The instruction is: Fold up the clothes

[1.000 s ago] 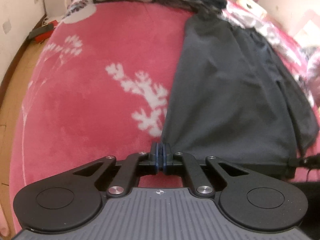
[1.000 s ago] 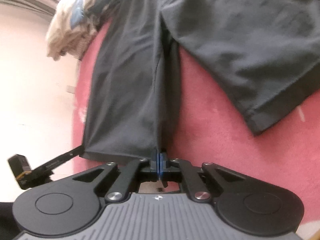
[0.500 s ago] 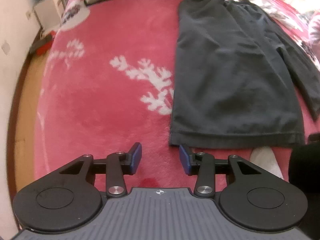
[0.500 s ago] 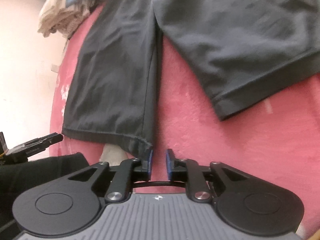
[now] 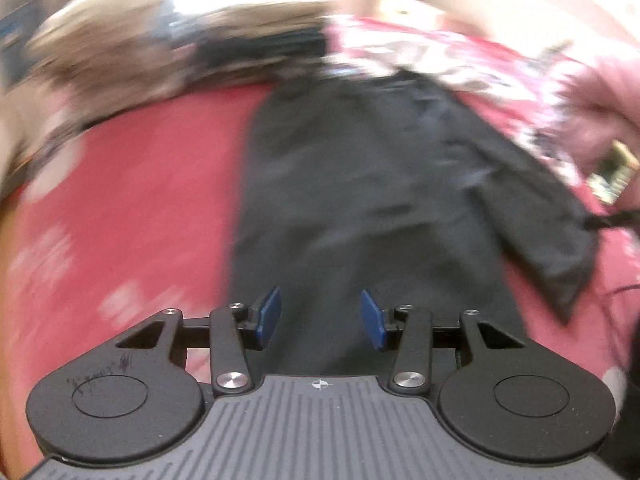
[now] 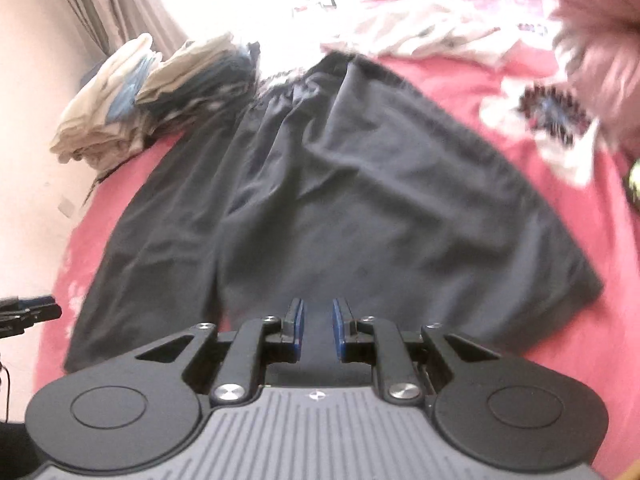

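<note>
With the black shorts (image 6: 340, 208) lying flat on the red bed cover (image 6: 500, 88), I hold both the left gripper (image 5: 320, 316) and right gripper (image 6: 318, 328) above their near hem, fingers having just spread, nothing pinched.

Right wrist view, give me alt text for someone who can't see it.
Dark shorts lie spread flat on a red blanket, the open right gripper above them holding nothing. Folded clothes are stacked beyond.

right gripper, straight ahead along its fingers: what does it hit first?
Probably the dark shorts spread on the red blanket. The right gripper is open and empty, angled down at the cloth just past its fingertips; depth unclear.
</note>
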`<state>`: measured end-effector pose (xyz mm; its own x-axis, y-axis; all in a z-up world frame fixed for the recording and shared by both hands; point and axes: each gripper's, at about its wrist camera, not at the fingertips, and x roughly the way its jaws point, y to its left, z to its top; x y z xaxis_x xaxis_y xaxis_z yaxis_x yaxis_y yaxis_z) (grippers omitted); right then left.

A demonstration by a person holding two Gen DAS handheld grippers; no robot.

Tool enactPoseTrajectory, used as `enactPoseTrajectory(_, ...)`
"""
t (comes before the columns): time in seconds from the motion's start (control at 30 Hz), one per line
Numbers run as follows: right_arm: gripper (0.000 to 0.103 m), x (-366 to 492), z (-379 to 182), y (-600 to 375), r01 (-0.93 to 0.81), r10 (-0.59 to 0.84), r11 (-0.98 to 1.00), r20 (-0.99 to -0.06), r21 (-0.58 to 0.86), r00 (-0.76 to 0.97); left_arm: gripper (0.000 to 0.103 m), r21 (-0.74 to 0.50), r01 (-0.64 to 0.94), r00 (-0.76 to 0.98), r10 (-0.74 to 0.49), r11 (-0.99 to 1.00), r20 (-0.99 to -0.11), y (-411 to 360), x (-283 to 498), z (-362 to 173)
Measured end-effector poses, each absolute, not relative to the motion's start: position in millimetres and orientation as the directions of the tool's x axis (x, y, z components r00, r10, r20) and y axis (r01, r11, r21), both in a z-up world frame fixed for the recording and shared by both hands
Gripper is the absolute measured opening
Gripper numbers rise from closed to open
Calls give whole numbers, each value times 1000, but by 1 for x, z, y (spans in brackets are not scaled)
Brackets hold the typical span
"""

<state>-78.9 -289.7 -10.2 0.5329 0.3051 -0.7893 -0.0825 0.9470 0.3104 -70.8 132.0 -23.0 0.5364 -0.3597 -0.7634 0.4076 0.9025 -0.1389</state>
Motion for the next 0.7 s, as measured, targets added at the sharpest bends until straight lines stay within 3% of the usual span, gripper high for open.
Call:
enactPoseTrajectory(0.2, 18, -47, -26, -299, -105, 226, 974, -814, 201, 535, 45, -160, 695, 399, -560, 701, -726, -3, -34, -42)
enactPoseTrajectory(0.33, 18, -43, -46, -323, -74, 145, 989, -848, 125, 510, 45, -149, 817, 280, -610, 557, -742, -73, -36, -67)
enactPoseTrajectory(0.5, 13, -57, -79, -363, -32, 6, 999, -906, -8, 424, 45, -223, 853, 142, -621, 472, -770, -111, -49, -97)
enactPoseTrajectory(0.7, 17, -64, -46, -420, 68, 79, 989, -856, 132, 510, 48, -277, 892, 49, -687, 356, -725, -114, -76, -89)
